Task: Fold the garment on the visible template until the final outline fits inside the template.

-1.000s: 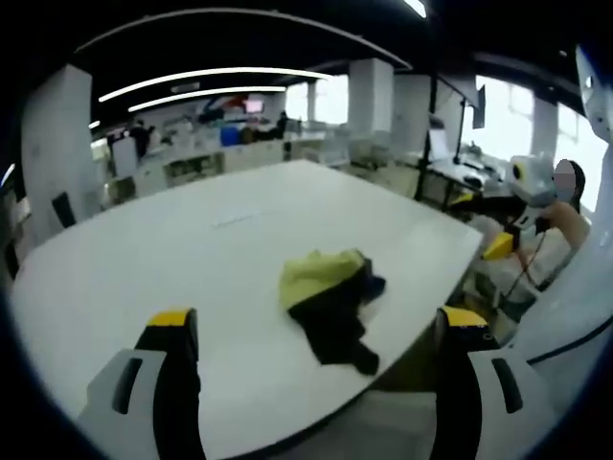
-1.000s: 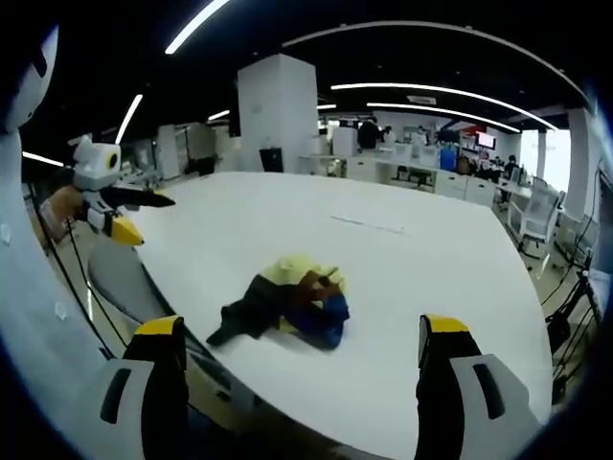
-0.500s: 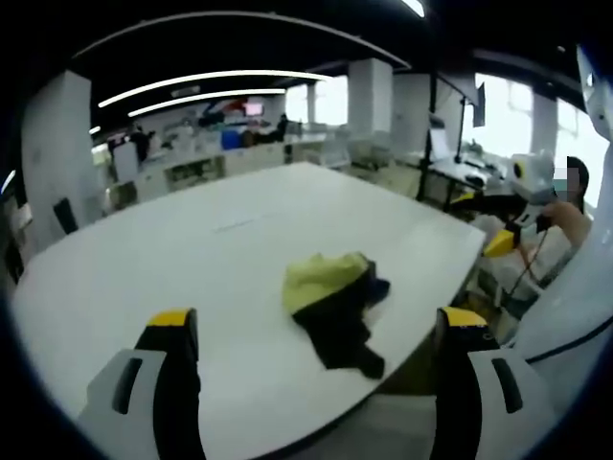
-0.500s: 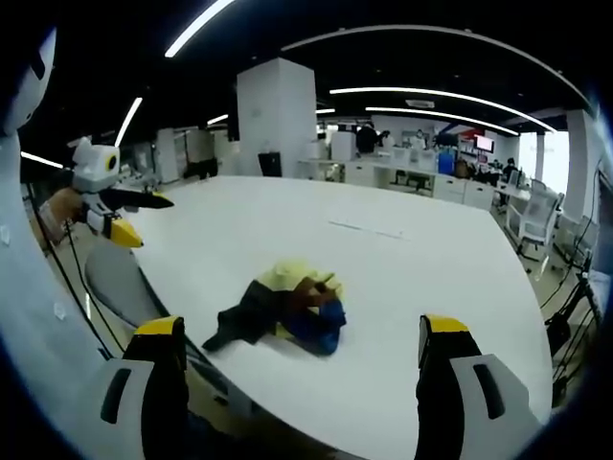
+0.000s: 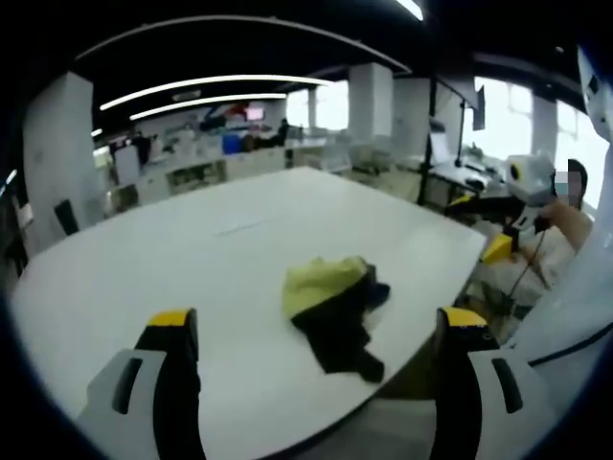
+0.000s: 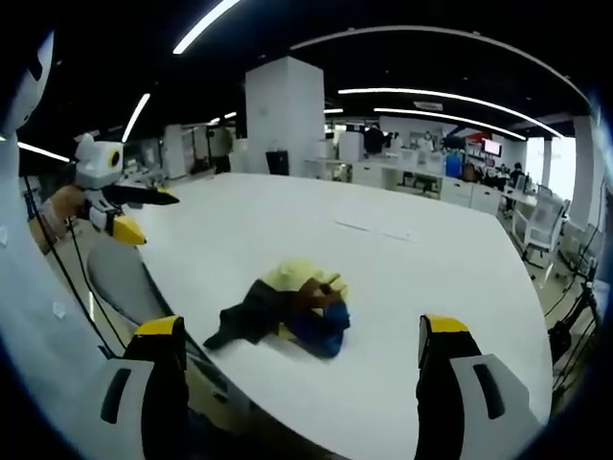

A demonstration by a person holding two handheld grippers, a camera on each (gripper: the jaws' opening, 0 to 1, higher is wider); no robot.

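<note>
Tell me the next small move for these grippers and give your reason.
Probably lower both grippers toward the garment and take hold of an edge to spread it. It lies crumpled in a heap near the white table's edge, and both the left gripper and the right gripper are open, empty, and apart from it.

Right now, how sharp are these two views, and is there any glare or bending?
Left gripper view: soft overall, the garment blurry, windows at right blown out, table edge bowed by the fisheye. Right gripper view: slightly crisper, ceiling light strips curved, no glare on the garment.
</note>
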